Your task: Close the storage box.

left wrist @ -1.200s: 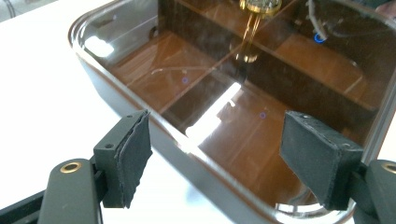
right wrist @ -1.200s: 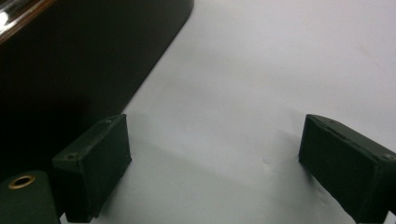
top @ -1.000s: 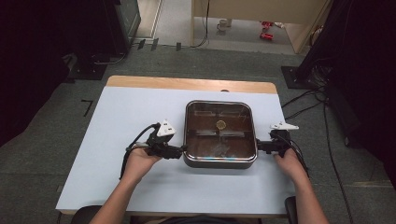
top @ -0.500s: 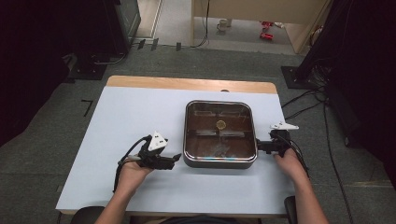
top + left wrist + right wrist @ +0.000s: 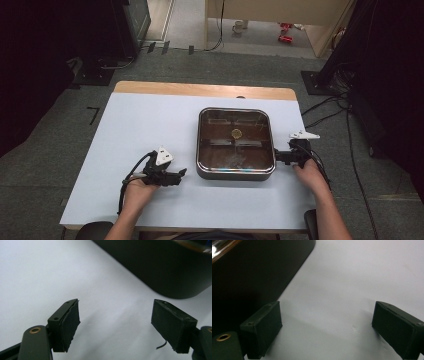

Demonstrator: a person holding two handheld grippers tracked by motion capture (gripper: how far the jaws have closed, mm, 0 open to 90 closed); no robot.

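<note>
A square dark pan (image 5: pixel 235 174) with a glass lid and a small gold knob (image 5: pixel 236 133) sits right of the table's middle. My left gripper (image 5: pixel 180 173) is open and holds nothing, a short way left of the pan's front left corner. In the left gripper view the open gripper (image 5: pixel 116 315) hovers over bare white table, with the pan's dark wall (image 5: pixel 162 267) at the upper right. My right gripper (image 5: pixel 277 156) sits close against the pan's right side. In the right gripper view it (image 5: pixel 327 317) stands open with only table between the jaws, and the pan wall (image 5: pixel 249 272) is at the upper left.
The white table top (image 5: pixel 140 130) has a wooden strip (image 5: pixel 200 90) along its far edge. Cables (image 5: pixel 325 115) lie on the grey floor to the right, and dark equipment stands beyond the table on both sides.
My left gripper has drawn back from the pan's left side, moving left and toward the person. The right gripper and the pan have stayed put.
</note>
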